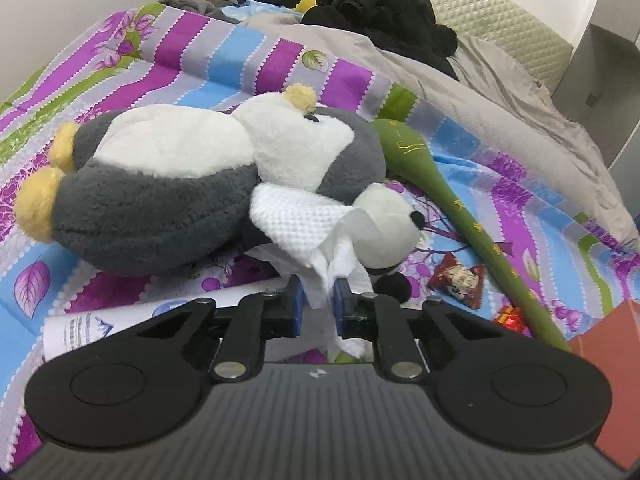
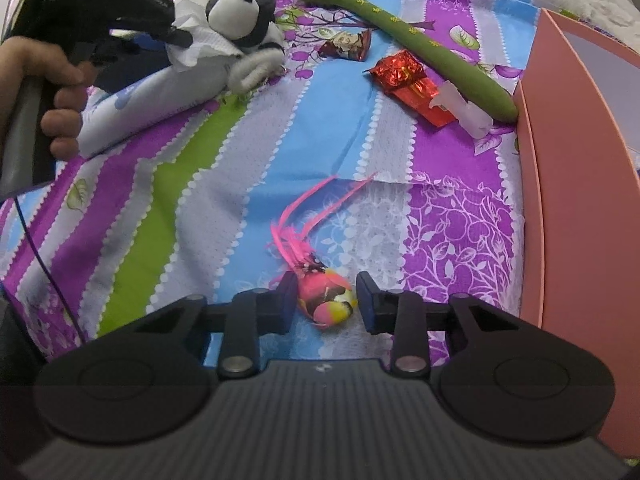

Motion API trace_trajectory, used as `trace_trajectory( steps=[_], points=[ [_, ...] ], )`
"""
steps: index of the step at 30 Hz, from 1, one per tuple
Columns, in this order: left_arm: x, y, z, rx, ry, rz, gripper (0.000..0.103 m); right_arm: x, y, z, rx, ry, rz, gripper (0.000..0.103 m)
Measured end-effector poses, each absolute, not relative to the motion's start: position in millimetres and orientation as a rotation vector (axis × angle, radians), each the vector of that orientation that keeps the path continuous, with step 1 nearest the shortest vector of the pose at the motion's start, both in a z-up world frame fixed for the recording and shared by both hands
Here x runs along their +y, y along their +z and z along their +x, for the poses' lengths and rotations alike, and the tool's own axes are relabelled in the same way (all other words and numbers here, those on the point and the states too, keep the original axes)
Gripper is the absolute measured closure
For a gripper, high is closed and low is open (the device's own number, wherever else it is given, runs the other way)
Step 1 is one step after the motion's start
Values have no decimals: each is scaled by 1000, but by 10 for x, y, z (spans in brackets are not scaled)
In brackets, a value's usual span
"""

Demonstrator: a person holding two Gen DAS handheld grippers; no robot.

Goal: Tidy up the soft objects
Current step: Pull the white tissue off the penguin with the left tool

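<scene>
Left gripper [image 1: 319, 294] pinched shut on crumpled white paper tissue [image 1: 320, 232]; right gripper [image 2: 326, 298] part-open, jaws either side of pink feathered toy bird [image 2: 326, 298], pads not clearly pressing.

Tissue lies against the small grey-and-white plush [image 1: 390, 220] beside the big grey-white plush penguin [image 1: 180, 184], mid-bed on the striped purple-blue-green floral bedsheet [image 2: 224, 184]. Bird sits near the bed's front edge, close to the pink rigid box [image 2: 568, 168] at the right edge. Risks: thin embossed tissue could tear or drag the small plush if snagged; bird is glossy, rounded, could squirt out as jaws close, wispy tail feathers may bend. Long green stuffed fabric toy [image 2: 420, 40], crinkly red foil wrapper [image 2: 404, 76] lie toward the far right.
</scene>
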State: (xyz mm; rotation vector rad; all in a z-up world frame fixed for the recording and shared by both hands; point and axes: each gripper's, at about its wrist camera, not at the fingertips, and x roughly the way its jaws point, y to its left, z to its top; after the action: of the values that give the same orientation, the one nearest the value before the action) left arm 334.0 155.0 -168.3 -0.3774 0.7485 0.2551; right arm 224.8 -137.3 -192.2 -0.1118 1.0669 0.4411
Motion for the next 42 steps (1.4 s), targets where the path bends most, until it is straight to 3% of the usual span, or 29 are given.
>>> trace_trajectory(
  steps=[12,25,26,27,28,30,34,42],
  points=[
    [1326,-1526,2531,758,177,-485,88,-1466,-1679,2043,1005,399,-79,68],
    [993,-1800,1554,877,108,-500,86,-1538,-1743,1747,1026,341,-43,67],
    [1001,-1821,1530,886,109,-495,84,-1540,-1755,1742,1032,340,-33,67],
    [1004,-1840,1496,897,113,-492,73,-1543,-1771,1739,1036,339,-22,66],
    [1018,-1859,1472,913,126,-492,53,-1542,-1790,1732,1040,331,-15,65],
    [1057,-1878,1434,933,154,-490,36,-1533,-1836,1737,1062,304,-21,64],
    [1117,-1879,1336,939,142,-462,33,-1525,-1867,1737,1080,304,-18,51],
    [1230,-1736,1323,859,117,-436,32,-1513,-1819,1702,1039,335,-73,51]
  ],
)
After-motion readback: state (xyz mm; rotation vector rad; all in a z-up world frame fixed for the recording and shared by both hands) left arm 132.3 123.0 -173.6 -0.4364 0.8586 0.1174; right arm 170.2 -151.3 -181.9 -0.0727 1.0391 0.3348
